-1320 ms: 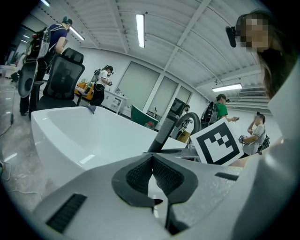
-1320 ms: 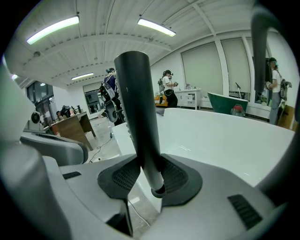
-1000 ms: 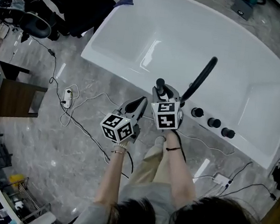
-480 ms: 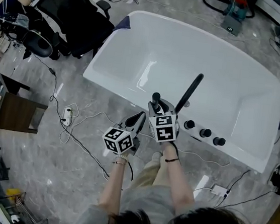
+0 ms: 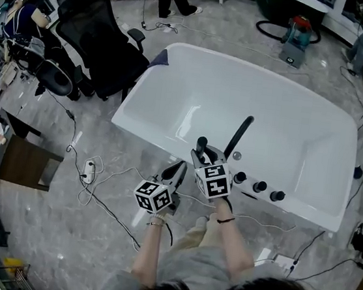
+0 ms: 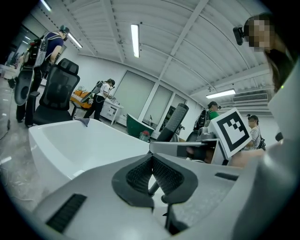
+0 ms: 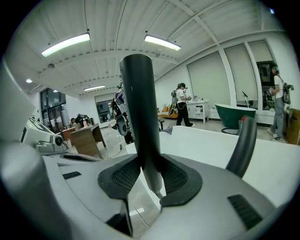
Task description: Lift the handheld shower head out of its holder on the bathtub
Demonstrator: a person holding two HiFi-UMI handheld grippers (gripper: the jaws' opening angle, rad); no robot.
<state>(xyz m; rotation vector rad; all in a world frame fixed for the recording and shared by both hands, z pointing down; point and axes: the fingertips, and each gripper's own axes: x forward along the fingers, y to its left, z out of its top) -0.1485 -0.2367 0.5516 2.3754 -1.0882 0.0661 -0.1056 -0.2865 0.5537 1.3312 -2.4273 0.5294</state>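
Plainly, the only print in sight is the black-and-white square pattern on the cubes (image 5: 213, 181) of both grippers. The right gripper (image 7: 150, 180) is clamped on the shower head (image 7: 138, 108), a smooth, dark, matte cylinder standing upright between its ribbed black pads, with its narrower metal end just below them. In the head view it sits over the tub's near rim, just left of the spout (image 5: 238, 136), a slim black curved bar that leans far and right. Three round black knobs (image 5: 259, 186) line the rim right of the spout. The tub (image 5: 284, 108) is glossy white with rounded walls; the floor (image 5: 53, 224) is grey, marbled and shiny, with white cables (image 5: 89, 172) trailing across it. The left gripper (image 6: 151, 161) hangs near and left of the right one, its pads pressed together on nothing. Against a second ago, the tub looks smaller and lower in the head view, more of the far floor and a black chair (image 5: 96, 39) show, and the grip on the shower head is unchanged.
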